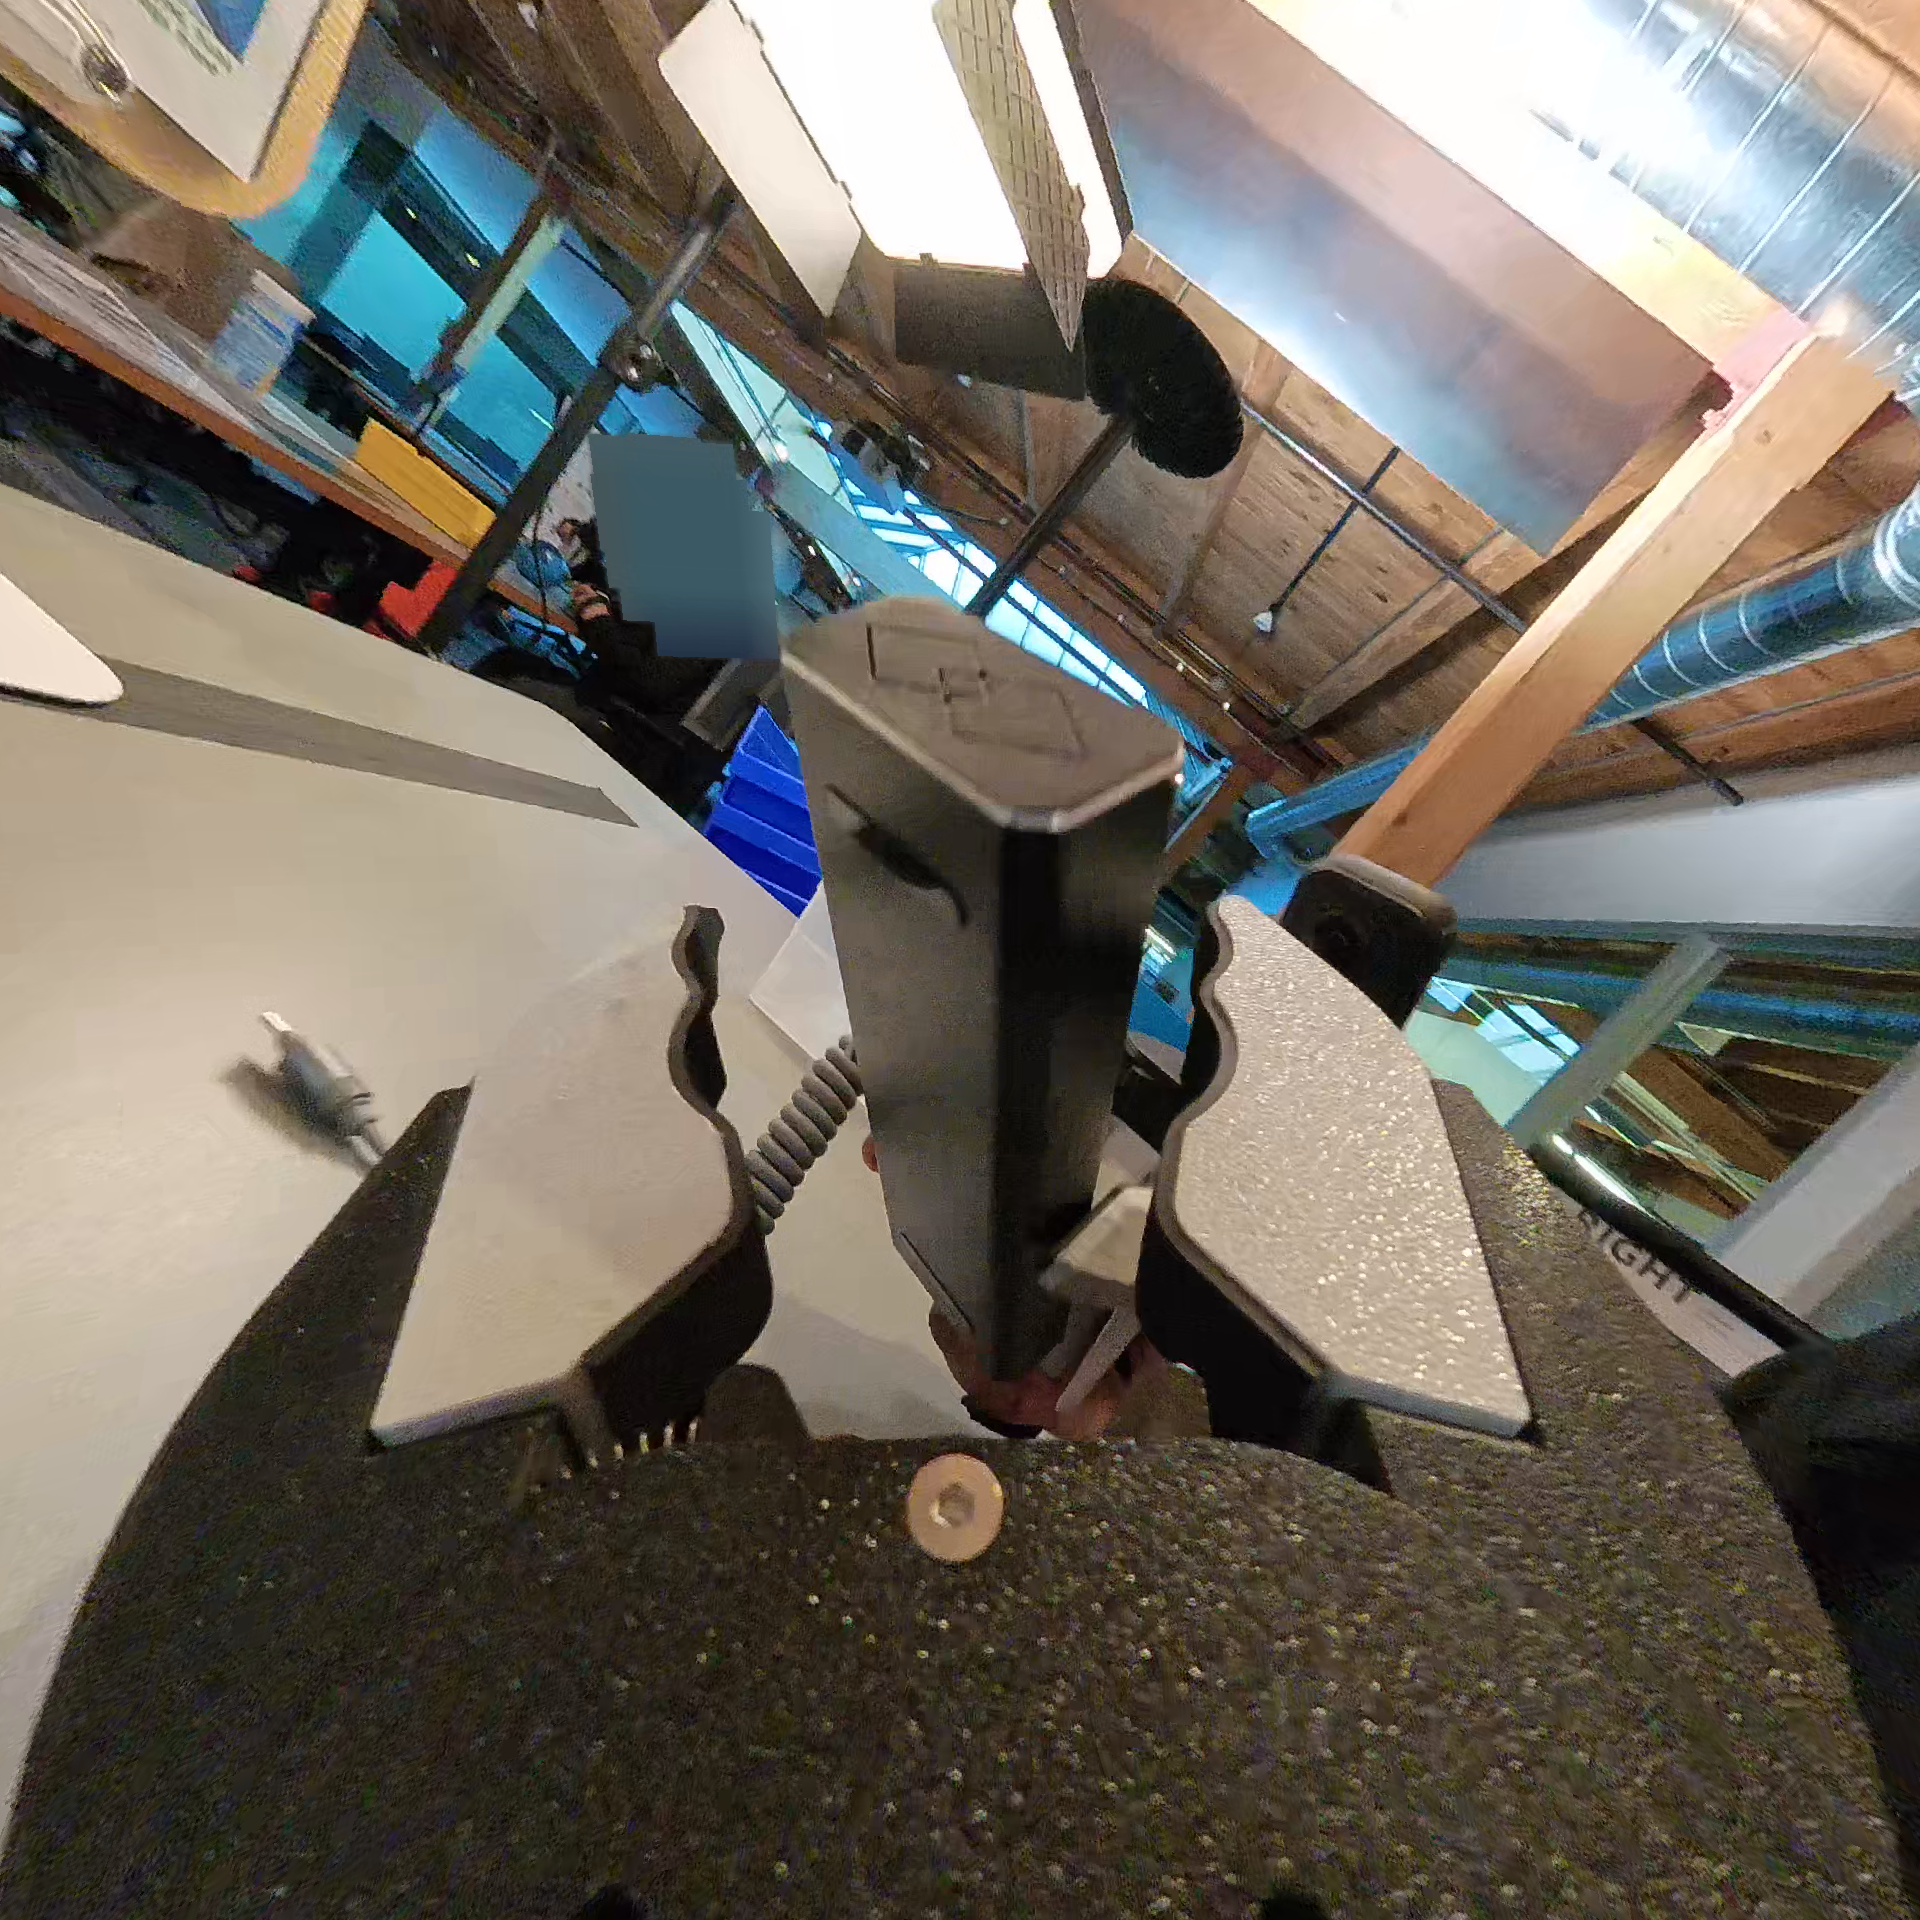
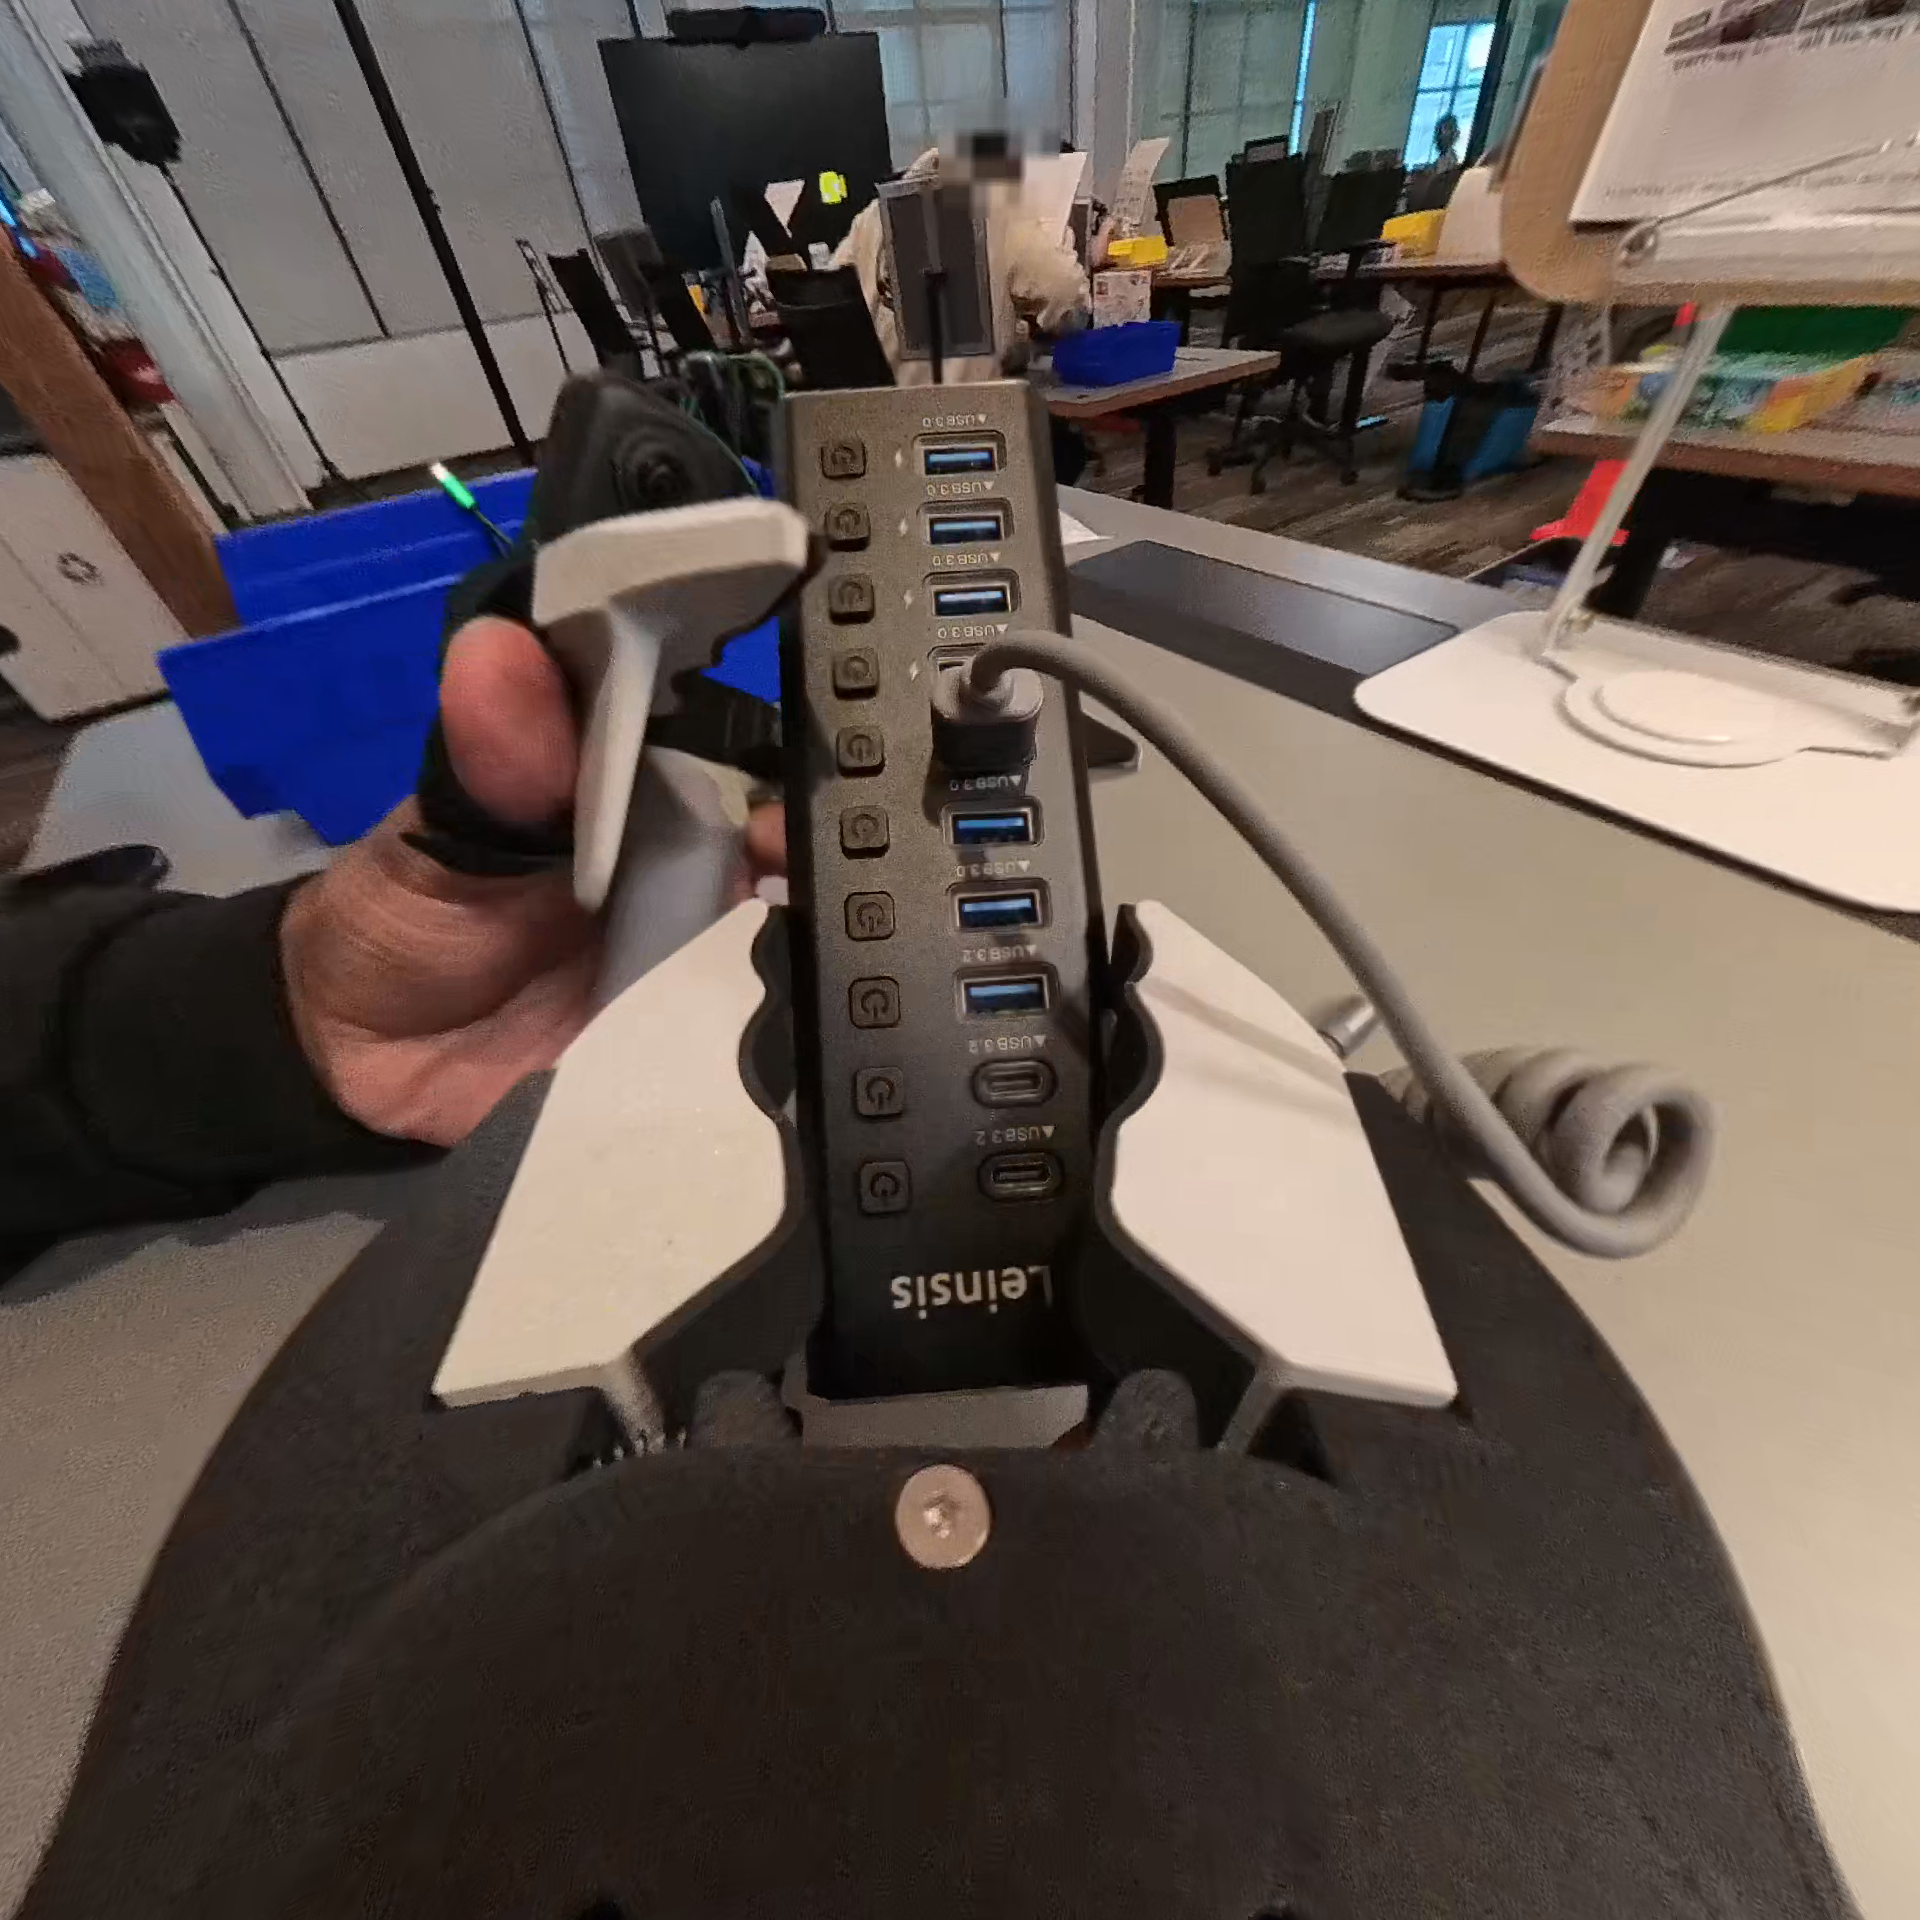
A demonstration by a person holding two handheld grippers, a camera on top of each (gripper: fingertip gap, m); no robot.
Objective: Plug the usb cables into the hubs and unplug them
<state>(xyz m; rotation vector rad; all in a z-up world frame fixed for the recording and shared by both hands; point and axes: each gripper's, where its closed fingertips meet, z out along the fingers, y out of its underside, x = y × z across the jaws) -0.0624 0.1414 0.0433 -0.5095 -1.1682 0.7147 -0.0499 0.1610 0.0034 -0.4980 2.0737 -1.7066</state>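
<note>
My right gripper (image 2: pixel 951 925) is shut on the lower end of a black USB hub (image 2: pixel 935 831) and holds it upright above the grey table (image 2: pixel 1558 987). A grey plug (image 2: pixel 982 717) sits in a port midway up the hub. Its cable (image 2: pixel 1299 883) arcs right into a coil (image 2: pixel 1600 1143). My left gripper (image 1: pixel 961 925) is open; the hub's back (image 1: pixel 987 935) stands between its fingers without touching them. It shows beside the hub in the right wrist view (image 2: pixel 675 561), held by a hand (image 2: pixel 436 935). The coil (image 1: pixel 805 1132) hangs behind the hub. A loose grey plug (image 1: pixel 312 1081) lies on the table.
A white stand base (image 2: pixel 1662 748) with a clear paper holder stands at the right. A black mat (image 2: pixel 1247 613) lies farther back on the table. Blue bins (image 2: pixel 343 665) stand behind the left gripper. Desks, chairs and a person are in the background. The tips of one gripper are about 4 cm away from the tips of the other.
</note>
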